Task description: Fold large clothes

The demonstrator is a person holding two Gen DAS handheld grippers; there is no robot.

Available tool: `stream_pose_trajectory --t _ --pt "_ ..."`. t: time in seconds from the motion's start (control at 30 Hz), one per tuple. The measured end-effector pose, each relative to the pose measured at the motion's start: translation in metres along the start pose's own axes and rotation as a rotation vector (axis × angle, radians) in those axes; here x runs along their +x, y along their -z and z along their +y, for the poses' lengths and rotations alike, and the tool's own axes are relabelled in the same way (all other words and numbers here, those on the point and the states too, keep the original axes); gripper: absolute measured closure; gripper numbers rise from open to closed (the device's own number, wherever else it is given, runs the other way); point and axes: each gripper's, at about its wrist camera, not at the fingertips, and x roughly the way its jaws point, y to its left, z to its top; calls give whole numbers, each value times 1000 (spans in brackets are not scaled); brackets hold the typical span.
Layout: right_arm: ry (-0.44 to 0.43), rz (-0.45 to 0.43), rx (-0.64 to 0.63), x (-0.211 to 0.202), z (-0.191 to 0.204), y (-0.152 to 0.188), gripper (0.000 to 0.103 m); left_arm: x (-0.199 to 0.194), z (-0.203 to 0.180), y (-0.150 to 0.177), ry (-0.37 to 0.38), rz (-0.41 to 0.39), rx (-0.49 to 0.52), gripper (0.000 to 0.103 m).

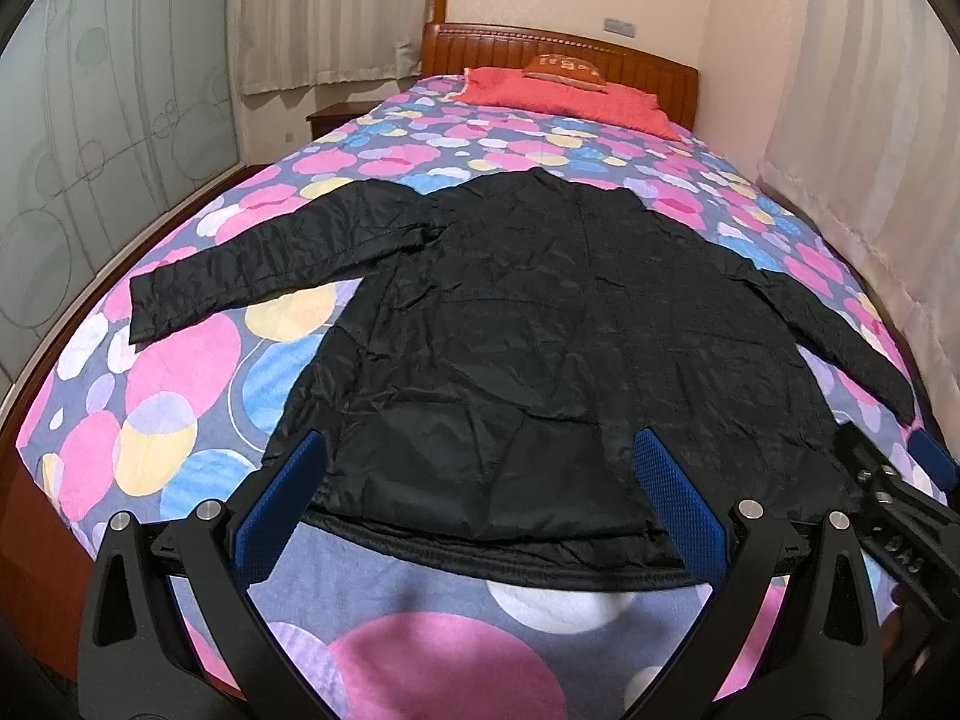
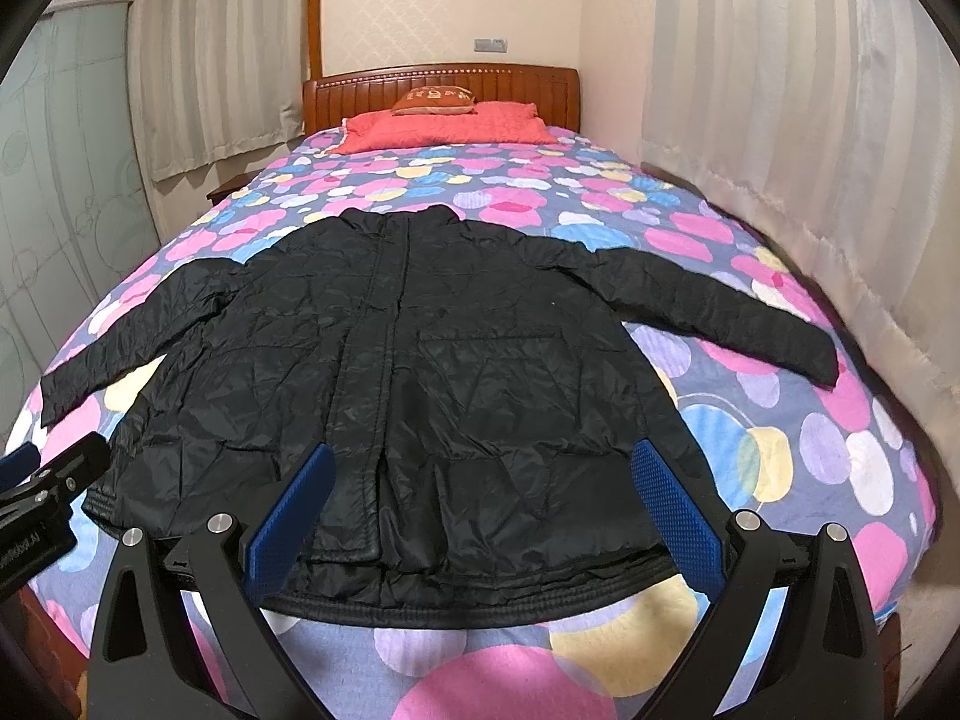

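Hovering over the near hem, left gripper (image 1: 480,498) and right gripper (image 2: 480,504) both spread wide, holding nothing. Black jacket (image 2: 408,372) lies flat, sleeves out, on the circle-print bedspread (image 2: 780,438). Red pillow (image 2: 444,126) against the wooden headboard (image 2: 516,87); curtains (image 2: 780,150) alongside.

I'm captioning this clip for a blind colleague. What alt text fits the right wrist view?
A black jacket lies flat, front up, sleeves spread, on a bed with a circle-patterned bedspread. The open right gripper hovers near its hem, with the left gripper at the left edge. A red pillow sits by the wooden headboard.
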Motion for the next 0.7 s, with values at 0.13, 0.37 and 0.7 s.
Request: stream_pose_trajectory --t 0.13,0.37,0.7 --pt "4 4 54 21 -13 4 5 30 29 -6 -19 39 -82 2" --pt "48 41 206 76 -85 -17 5 85 73 -33 -122 88 -189 2" --pt "203 82 459 157 -216 -32 42 162 141 -63 -275 145 -365 2"
